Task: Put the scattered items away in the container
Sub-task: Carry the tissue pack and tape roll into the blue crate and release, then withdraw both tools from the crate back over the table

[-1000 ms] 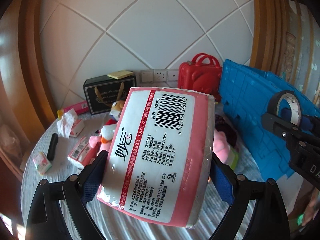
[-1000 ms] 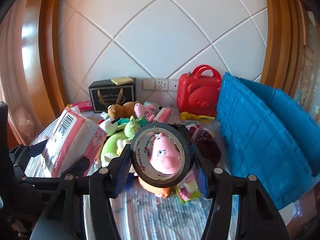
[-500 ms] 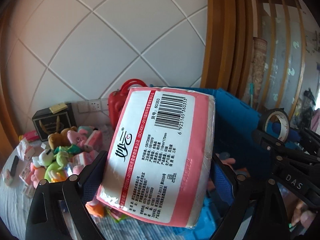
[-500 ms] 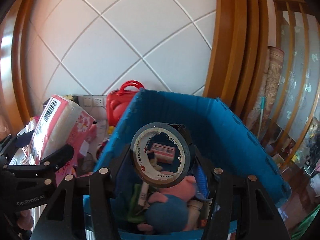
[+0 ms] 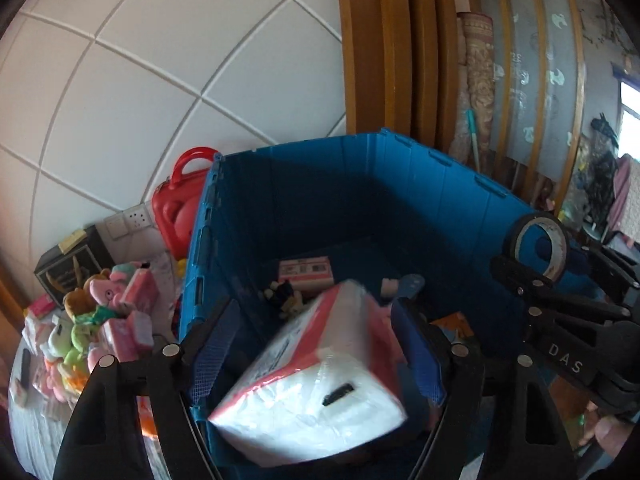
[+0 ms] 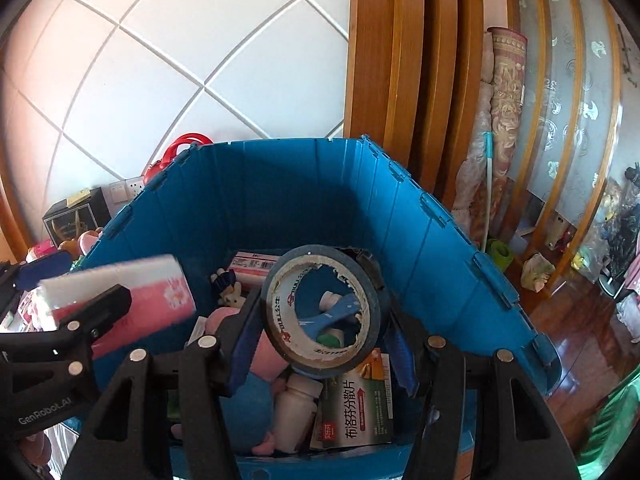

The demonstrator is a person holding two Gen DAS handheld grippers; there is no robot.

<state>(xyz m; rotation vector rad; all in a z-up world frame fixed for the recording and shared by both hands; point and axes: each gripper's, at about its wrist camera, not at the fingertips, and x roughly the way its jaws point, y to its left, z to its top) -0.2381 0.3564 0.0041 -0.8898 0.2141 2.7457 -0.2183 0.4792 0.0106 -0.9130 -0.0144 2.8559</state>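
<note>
left gripper: matte black plastic frame with triangular cut-outs
left fingers: black arms faced with blue mesh-textured pads
left screws: round silver heads along the top of each arm
right gripper: same black frame, silver screw heads, blue pads worn ragged at one edge
markings: white "DAS" on the right gripper's side; white "GenRobot.AI" on the left gripper's side
person: a fingertip behind the right gripper

Two grippers show, the left gripper and the right gripper. There is one blue container, one tissue pack and one tape roll. Also one red case, one black box and one white bottle
</note>
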